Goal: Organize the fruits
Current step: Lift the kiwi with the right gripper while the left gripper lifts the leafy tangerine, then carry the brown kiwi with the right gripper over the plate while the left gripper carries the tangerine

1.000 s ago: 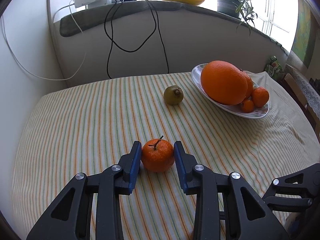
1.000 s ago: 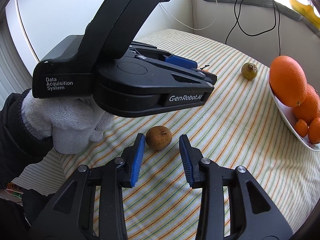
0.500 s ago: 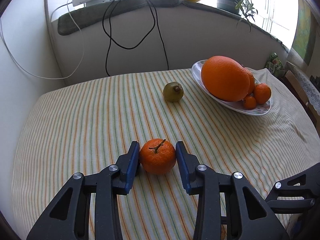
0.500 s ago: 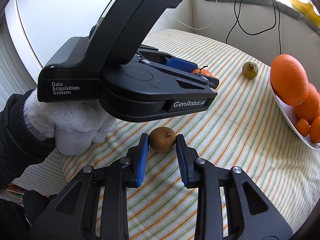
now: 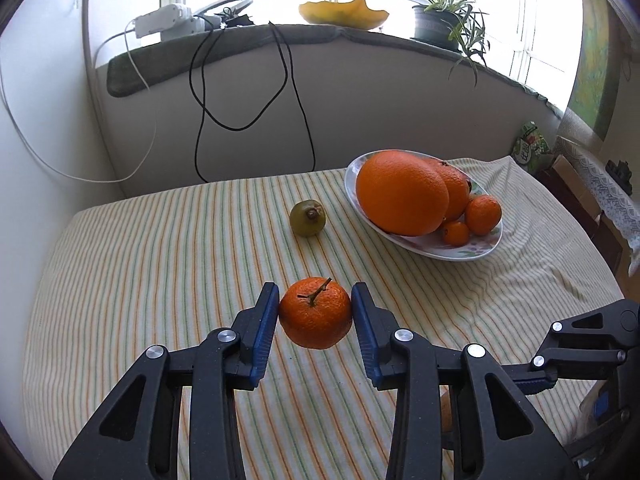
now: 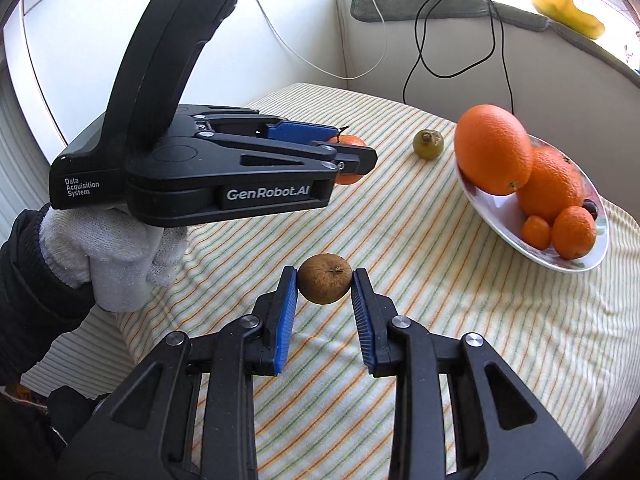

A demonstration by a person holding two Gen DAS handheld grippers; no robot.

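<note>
Both pairs of fingers have closed in since a second ago: the left gripper then stood spread around the mandarin on the cloth, and the right gripper stood wide of the brown fruit; now each pinches its fruit between the blue pads, touching on both sides. Each fruit looks raised a little off the striped tablecloth, though with no clear shadow below I cannot be sure of that.

From the left wrist view the white dish lies at about 1 o'clock from the mandarin, well apart, with its long axis running from 11 to 5 o'clock. It already holds the big orange, a second orange behind it and two small mandarins at its near end. A green fruit sits alone on the cloth at 12 o'clock, between the gripper and the dish's far end.

From the right wrist view the dish is at 2 o'clock from the brown fruit, and the left gripper, held by a white-gloved hand, hangs at 10 o'clock above the cloth. The right gripper seems the nearer of the two to the dish, so it would likely reach the free near end first. That open patch of the dish is small; a fruit set against the piled oranges may roll
</note>
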